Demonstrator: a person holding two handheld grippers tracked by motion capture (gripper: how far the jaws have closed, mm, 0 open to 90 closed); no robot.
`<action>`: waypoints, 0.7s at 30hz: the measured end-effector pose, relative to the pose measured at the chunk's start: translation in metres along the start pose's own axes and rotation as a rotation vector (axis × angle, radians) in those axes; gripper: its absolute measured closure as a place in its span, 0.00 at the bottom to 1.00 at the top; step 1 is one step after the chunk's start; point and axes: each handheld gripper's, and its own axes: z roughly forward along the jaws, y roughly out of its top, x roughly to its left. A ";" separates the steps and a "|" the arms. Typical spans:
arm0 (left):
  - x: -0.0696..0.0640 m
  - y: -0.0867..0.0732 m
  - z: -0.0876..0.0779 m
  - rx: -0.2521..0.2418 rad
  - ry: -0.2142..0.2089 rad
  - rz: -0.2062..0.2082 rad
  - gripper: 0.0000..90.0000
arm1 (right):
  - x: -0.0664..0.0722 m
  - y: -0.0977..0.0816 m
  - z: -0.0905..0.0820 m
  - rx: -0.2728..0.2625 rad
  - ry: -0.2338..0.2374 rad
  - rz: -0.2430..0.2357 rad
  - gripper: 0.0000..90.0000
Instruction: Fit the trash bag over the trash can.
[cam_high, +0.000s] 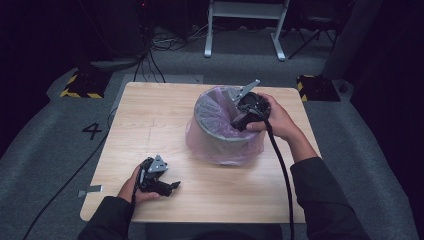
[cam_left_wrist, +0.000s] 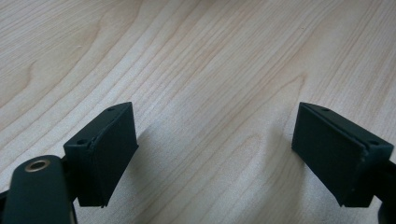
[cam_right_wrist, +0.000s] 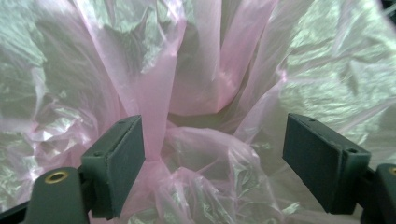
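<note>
Grey carpet (cam_high: 45, 145), marked with a painted number four (cam_high: 92, 131), was seen surrounding a pale wooden table (cam_high: 155, 120), with black-and-yellow striped floor blocks (cam_high: 80, 86) and the white legs of a stand (cam_high: 245, 30) set in the dim background behind it.

At the left of the high view, the left gripper (cam_high: 172, 186) was held low over the near edge of the table in the person's left hand (cam_high: 131, 187), a black cable (cam_high: 65, 185) trailing from it off the table's left side and across the carpet. In the left gripper view, its jaws were shown spread wide, with bare wood grain between them and nothing pinched.

Toward the middle and right, a grey round bin (cam_high: 220, 131) was pictured standing on the far half of the table, lined with a pink plastic bag (cam_high: 225, 150) whose edge was folded over the rim and hung down the outside wall. The right gripper (cam_high: 239, 125) was held at the bin's right rim in the person's right hand (cam_high: 280, 122), angled into the mouth of the bin. In the right gripper view, its jaws were shown standing apart over the crumpled liner, a gathered pink strand (cam_right_wrist: 156, 116) lying against the left pad (cam_right_wrist: 123, 158); no pinch on the film was seen.
</note>
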 end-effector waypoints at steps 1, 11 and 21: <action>0.000 0.000 0.000 0.000 0.000 0.000 0.15 | 0.000 0.000 0.000 0.000 0.000 0.000 0.23; 0.000 0.000 0.000 0.000 0.000 0.000 0.15 | 0.001 0.000 -0.007 -0.097 -0.050 0.038 0.23; 0.000 0.000 0.000 -0.001 0.000 0.000 0.15 | 0.000 -0.003 -0.015 -0.199 -0.076 0.092 0.22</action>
